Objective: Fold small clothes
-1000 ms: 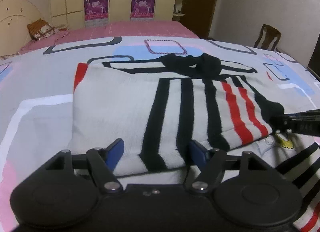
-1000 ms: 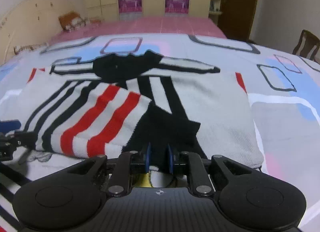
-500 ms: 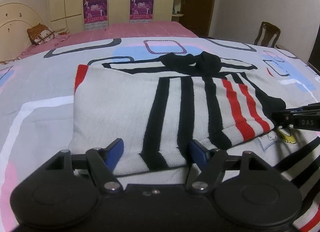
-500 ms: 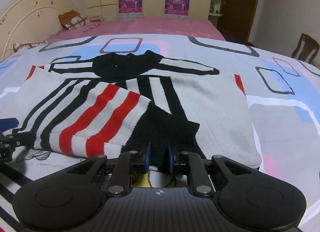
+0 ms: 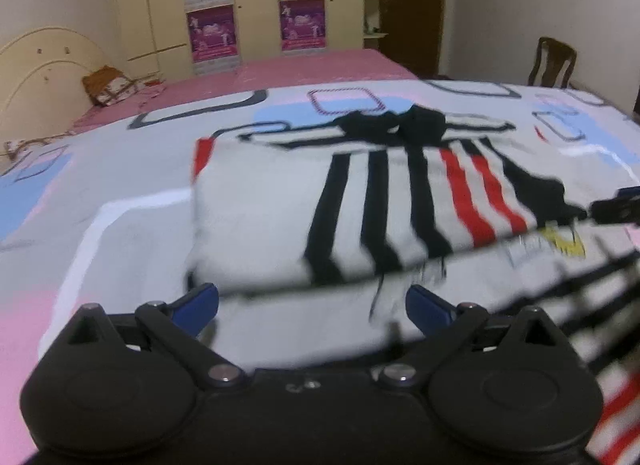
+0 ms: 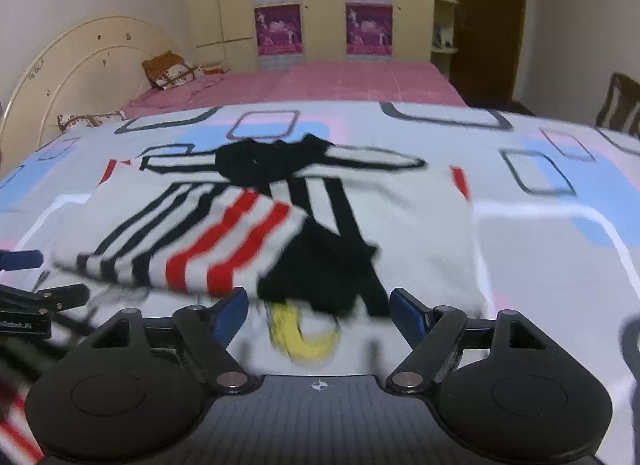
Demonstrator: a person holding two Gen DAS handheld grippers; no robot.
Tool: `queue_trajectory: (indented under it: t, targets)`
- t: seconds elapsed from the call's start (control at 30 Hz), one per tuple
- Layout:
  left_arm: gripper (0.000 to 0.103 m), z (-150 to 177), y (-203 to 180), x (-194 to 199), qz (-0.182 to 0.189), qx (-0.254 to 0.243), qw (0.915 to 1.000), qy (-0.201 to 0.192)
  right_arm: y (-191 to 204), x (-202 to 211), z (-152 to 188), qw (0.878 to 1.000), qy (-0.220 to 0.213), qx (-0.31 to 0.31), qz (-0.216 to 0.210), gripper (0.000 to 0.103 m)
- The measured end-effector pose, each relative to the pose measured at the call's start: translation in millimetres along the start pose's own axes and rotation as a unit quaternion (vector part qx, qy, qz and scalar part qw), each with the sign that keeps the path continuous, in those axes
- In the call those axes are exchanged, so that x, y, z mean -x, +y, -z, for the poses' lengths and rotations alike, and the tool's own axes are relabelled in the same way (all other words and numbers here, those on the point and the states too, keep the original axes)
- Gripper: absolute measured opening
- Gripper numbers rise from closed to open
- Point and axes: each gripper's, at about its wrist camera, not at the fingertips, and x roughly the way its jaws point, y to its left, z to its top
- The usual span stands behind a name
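Both grippers angle down at the folded striped sweater (image 5: 320,209) lying on the patterned bedsheet (image 5: 120,185). The left gripper (image 5: 312,303) and right gripper (image 6: 318,307) gape empty, jaws just opened. Earlier the right pinched the sweater's black hem; both have since drawn back from the fold.

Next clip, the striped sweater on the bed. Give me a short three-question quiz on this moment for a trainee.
1. True or false: the right gripper is clamped on the sweater.
2. What colour are the stripes on the folded-over sleeve?
3. The left gripper is: A open, B shut on cloth, C out of view.

Key: 1 false, its jaws have just been opening and nothing is pinched; 2 black and red on white; 3 A.
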Motion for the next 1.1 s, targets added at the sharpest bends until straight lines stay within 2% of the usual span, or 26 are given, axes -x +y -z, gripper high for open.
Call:
queue_trajectory:
  t: [0.07,0.1,0.13,0.17,0.2,0.33,0.5,0.57,0.67,0.73,0.87,0.93,0.97,1.0,1.07,1.1]
  targets:
    - [0.1,20.8,4.3,19.9,-0.004,0.005,1.0,0.007,-16.0,23.5,14.6,1.0,-0.003,-0.025,-0.009,0.077]
    - [0.095,29.8,7.7,29.5,-0.001,0.011,0.9999,0.011,-26.8,36.5,23.9,0.999,-0.005,-0.046,-0.016,0.076]
    - [0.088,42.2,11.8,40.8,0.003,0.02,0.9997,0.017,-37.4,48.3,33.6,0.997,-0.003,-0.067,-0.023,0.066]
    - [0.085,52.6,15.2,50.3,0.002,0.028,0.9993,0.023,-47.1,59.1,44.1,0.996,0.002,-0.086,-0.03,0.054]
    - [0.081,62.3,18.8,58.3,0.003,0.035,0.9989,0.029,-57.9,69.0,57.1,0.993,0.015,-0.108,-0.034,0.05]
    - [0.071,97.8,25.2,91.3,0.014,0.057,0.9975,0.04,-86.6,98.7,101.8,0.983,0.043,-0.17,-0.05,0.049]
    - [0.061,125.3,25.7,119.0,0.051,0.1,0.9927,0.044,-101.2,128.8,147.0,0.968,0.07,-0.22,-0.096,0.049]
    - [0.059,134.8,30.3,126.5,0.071,0.134,0.9875,0.045,-101.6,137.9,158.9,0.964,0.073,-0.227,-0.119,0.049]
    - [0.052,148.1,39.7,136.7,0.112,0.184,0.9753,0.048,-100.2,149.5,173.3,0.956,0.076,-0.24,-0.152,0.049]
    - [0.05,157.4,46.4,140.2,0.154,0.215,0.9628,0.057,-97.8,153.5,182.2,0.948,0.083,-0.251,-0.178,0.049]
    - [0.05,169.1,52.6,133.6,0.218,0.253,0.9406,0.06,-94.4,153.2,186.5,0.941,0.08,-0.258,-0.201,0.049]
    - [0.05,169.5,59.8,123.8,0.244,0.294,0.9224,0.057,-99.4,147.8,185.5,0.933,0.074,-0.279,-0.215,0.049]
    - [0.049,169.5,60.9,119.6,0.252,0.306,0.9162,0.056,-102.1,145.3,185.9,0.929,0.072,-0.289,-0.22,0.049]
    - [0.047,168.2,60.0,115.1,0.256,0.312,0.9134,0.055,-104.4,141.6,185.9,0.925,0.071,-0.297,-0.225,0.046]
    - [0.031,164.6,53.7,110.5,0.249,0.307,0.917,0.055,-104.3,136.1,185.4,0.926,0.077,-0.293,-0.224,0.005]
    - [0.007,164.0,49.9,107.9,0.247,0.303,0.9181,0.061,-103.4,135.2,184.6,0.93,0.08,-0.284,-0.219,0.004]
